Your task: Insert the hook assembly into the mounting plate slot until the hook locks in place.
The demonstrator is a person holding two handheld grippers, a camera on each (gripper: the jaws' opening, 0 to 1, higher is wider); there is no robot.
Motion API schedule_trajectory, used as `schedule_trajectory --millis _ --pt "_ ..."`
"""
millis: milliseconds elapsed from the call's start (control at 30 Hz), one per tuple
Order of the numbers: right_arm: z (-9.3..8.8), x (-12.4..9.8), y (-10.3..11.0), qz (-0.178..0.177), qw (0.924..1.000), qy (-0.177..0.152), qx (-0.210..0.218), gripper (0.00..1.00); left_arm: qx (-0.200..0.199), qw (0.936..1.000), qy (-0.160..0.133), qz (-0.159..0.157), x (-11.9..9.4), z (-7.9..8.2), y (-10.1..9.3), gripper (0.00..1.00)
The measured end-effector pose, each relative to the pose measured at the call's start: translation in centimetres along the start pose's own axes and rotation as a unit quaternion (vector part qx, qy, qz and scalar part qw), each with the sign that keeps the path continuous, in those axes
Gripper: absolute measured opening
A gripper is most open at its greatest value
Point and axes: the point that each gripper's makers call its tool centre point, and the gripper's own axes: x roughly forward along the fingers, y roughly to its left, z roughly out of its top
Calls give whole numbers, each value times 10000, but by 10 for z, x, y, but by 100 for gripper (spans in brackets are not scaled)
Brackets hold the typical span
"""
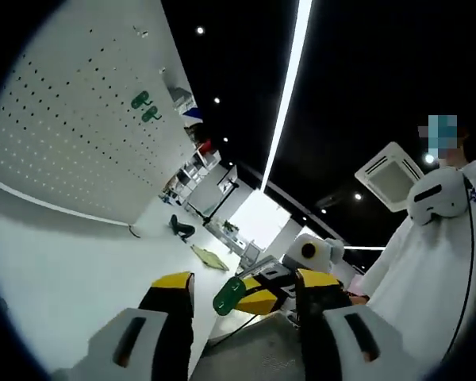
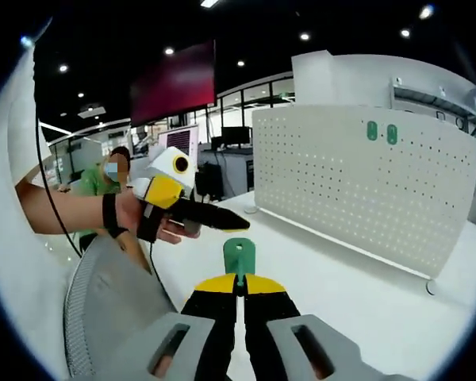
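The right tool [image 2: 239, 287], jaws pressed together on the tab of a green hook [image 2: 239, 256], holds it upright, apparently ready to carry to the white pegboard [image 2: 357, 186] beyond it. The left tool [image 1: 244, 295] hangs with jaws apart and empty, well short of that board, perhaps to keep the approach clear. Two green hooks [image 2: 381, 132] already sit near the pegboard's top edge. The board stands on the white table [image 2: 365, 294]; no slot can be made out.

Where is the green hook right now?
The green hook is clamped between the right gripper jaws, held above the white table, short of the pegboard.
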Motion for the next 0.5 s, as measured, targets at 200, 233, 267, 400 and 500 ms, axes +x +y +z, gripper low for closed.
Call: schedule_trajectory --millis 200,233,267,400,500 --pt "7 -1 -4 -102 9999 -110 54 1 216 9993 -250 157 -4 4 -4 61" --pt "10 0 -7 -157 9998 -121 80 1 330 9988 -273 223 -6 3 -1 62" --pt "11 0 -8 -167 9997 -126 85 1 386 9984 -284 308 -9 2 1 63" --pt "21 1 -14 -310 9991 -255 140 1 467 9970 -339 518 -16 2 1 73" --pt "24 2 -19 -424 9986 -268 149 1 741 9924 -328 922 -24 2 10 79"
